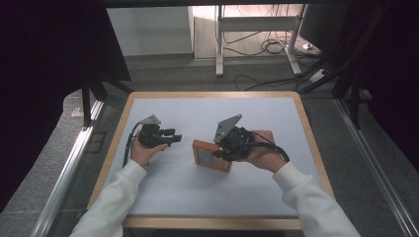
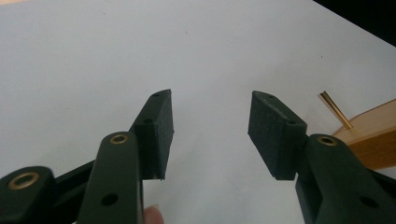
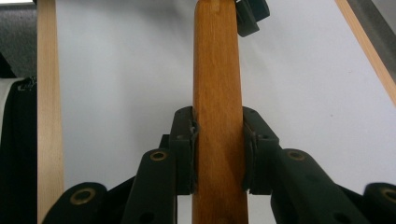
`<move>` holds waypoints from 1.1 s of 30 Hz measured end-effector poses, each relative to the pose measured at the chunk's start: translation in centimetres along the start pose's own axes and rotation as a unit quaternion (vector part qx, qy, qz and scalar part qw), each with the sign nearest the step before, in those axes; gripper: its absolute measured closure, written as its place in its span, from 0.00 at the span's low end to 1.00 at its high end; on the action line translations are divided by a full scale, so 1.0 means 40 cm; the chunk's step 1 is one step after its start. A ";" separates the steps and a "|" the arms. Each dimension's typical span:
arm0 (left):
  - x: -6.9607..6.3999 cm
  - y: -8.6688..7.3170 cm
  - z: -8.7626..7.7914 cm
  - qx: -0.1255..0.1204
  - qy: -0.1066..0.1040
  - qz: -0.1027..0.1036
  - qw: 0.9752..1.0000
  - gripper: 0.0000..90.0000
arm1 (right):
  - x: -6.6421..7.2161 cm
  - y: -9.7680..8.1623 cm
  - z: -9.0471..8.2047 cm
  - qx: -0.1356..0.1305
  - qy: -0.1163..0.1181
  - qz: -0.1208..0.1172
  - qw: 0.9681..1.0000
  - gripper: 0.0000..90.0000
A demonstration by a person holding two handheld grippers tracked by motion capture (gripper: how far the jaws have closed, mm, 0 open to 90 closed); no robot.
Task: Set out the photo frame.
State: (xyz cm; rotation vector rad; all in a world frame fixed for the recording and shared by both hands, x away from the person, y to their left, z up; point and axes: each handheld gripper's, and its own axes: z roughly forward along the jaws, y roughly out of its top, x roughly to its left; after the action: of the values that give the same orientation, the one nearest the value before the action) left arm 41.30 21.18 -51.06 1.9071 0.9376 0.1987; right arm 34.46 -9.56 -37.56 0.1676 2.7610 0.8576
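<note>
A small rectangular wooden frame with an orange-brown rim and a pale inner panel point(image 1: 211, 155) sits near the middle of the white-topped table with a light wood edge point(image 1: 163, 202). The right hand-held gripper point(image 1: 222, 150) comes at it from the frame's right side, and in the right gripper view its two black jaws clamp one orange-brown bar of the frame point(image 3: 217, 116) between their pads, so this gripper holds the frame by its edge. The person's right hand point(image 1: 262, 150), in a white sleeve, wraps the gripper's body.

The left hand-held gripper point(image 1: 173, 138) rests in the left hand point(image 1: 146, 153), just left of the frame and apart from it, pointing toward it. In the left gripper view point(image 2: 210, 126) its jaws stand moderately apart with bare white table between them; a corner of the frame point(image 2: 373, 135) and a thin brass pin point(image 2: 335, 109) show beyond the jaw on that view's right.
</note>
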 end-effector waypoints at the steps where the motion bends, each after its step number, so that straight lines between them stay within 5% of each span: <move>1: 0.000 0.000 0.000 0.000 0.000 0.000 1.000 0.56 | -0.002 0.001 0.000 0.002 -0.002 0.000 1.000 0.78; 8: -0.002 0.000 0.002 0.000 -0.003 0.003 1.000 0.55 | -0.029 0.011 0.024 -0.015 0.002 0.011 1.000 0.77; 20: -0.008 -0.001 0.006 0.002 -0.010 0.004 1.000 0.55 | -0.090 -0.024 0.043 -0.058 -0.044 0.057 0.996 0.73; 33: -0.010 -0.001 0.010 0.005 -0.013 0.007 1.000 0.55 | -0.127 -0.035 0.076 -0.056 -0.078 0.094 0.991 0.59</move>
State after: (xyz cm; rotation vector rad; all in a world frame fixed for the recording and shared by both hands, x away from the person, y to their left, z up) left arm 41.19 20.64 -51.19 1.9209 0.9092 0.1787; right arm 40.09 -9.99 -39.76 0.4601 2.5734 0.9966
